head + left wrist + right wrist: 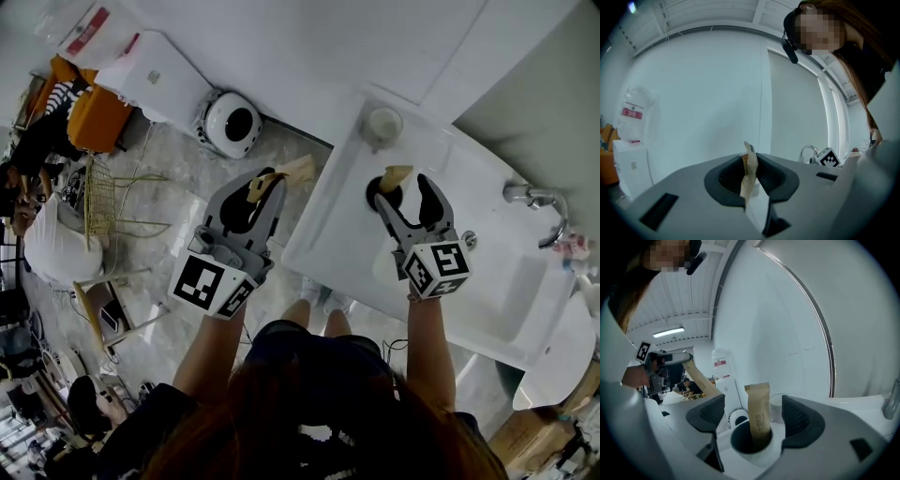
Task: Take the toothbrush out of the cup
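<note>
Tan paper wraps the toothbrush (758, 411), which stands nearly upright in the dark cup (740, 442), its crimped top end well above the rim. In the head view the cup (382, 191) sits on the white counter (450, 155), close to the counter's edge and beside the basin (502, 281), with the wrapped toothbrush (395, 175) poking out of it.

Right gripper (753, 414): the claw stands wide apart and straddles the cup, one ribbed pad on each side of the wrapped toothbrush. A clear gap shows on both sides, and neither pad touches the wrapper. From above, the right gripper (403, 202) has its fingertips on either side of the cup's mouth. Whether a pad touches the cup's wall cannot be told.

Left gripper (751, 179): the claw is clamped on a second tan packet (751, 158), pinched flat between the pads with its end standing up past them. In the head view the left gripper (265, 184) is held out over the floor, off the counter's edge, and the second packet (298, 170) juts toward the counter without reaching it. The two grippers are well apart.

Other items: a clear cup (383, 123) stands on the counter beyond the dark one, apart from it. A chrome tap (536, 197) stands at the far side of the basin. A round white appliance (230, 124) sits on the floor by the wall.
</note>
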Motion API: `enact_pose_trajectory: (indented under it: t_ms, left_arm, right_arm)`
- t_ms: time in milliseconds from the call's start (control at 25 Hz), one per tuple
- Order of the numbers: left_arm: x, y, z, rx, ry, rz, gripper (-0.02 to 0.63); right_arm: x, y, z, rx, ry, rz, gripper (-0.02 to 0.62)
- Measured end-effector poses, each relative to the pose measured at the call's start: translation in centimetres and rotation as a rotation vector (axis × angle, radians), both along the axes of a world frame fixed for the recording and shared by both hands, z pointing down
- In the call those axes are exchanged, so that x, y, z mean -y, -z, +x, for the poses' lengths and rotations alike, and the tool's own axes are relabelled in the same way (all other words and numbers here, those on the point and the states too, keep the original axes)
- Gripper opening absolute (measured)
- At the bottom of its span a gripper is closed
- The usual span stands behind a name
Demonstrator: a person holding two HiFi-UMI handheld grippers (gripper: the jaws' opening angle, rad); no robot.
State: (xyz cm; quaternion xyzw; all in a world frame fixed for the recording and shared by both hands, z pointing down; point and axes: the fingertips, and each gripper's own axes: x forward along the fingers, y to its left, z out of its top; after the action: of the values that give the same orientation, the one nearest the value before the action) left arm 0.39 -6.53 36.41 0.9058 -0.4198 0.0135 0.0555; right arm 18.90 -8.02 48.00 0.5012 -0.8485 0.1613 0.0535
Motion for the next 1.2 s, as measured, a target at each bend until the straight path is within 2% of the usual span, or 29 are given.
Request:
enact_pose_trajectory:
  t_ms: [320,400,560,640,800,840,1200]
  left_arm:
    - [0.1,-0.3,-1.0,0.014,0.018,-0.006,0.074]
    - [0.1,-0.4,-1.2,0.015,0.021,-0.008,0.074]
    - [0.0,-0.4,-1.0,0.018,0.018,-0.009,0.074]
    - [0.0,-0.5,-1.0,0.02,0.019,-0.009,0.074]
    - [-0.2,-0.5,-0.8,0.023,0.022,-0.007,0.074]
    - [-0.3,-0.4,-0.9,0.023,0.022,-0.006,0.074]
    - [-1.0,1.0,-0.7,0.013,0.018,0.021,0.074]
  right_arm:
    - [1.7,-2.1,-0.8,-0.006,0.017,-0.046,0.349]
    - [1.8,-2.4,-1.0,-0.001,0.028,-0.058,0.299]
    - [1.9,-2.4,-0.7,0.005,0.012,-0.058,0.24]
    - [2.0,-2.4,-0.5,0.003,0.007,-0.051,0.182]
    - [1.8,-2.1,-0.2,-0.006,0.009,-0.035,0.156]
    - [1.6,-1.9,-0.2,-0.007,0.007,-0.026,0.11]
    - [0.2,2.3,0.0,-0.001,0.014,0.067,0.088]
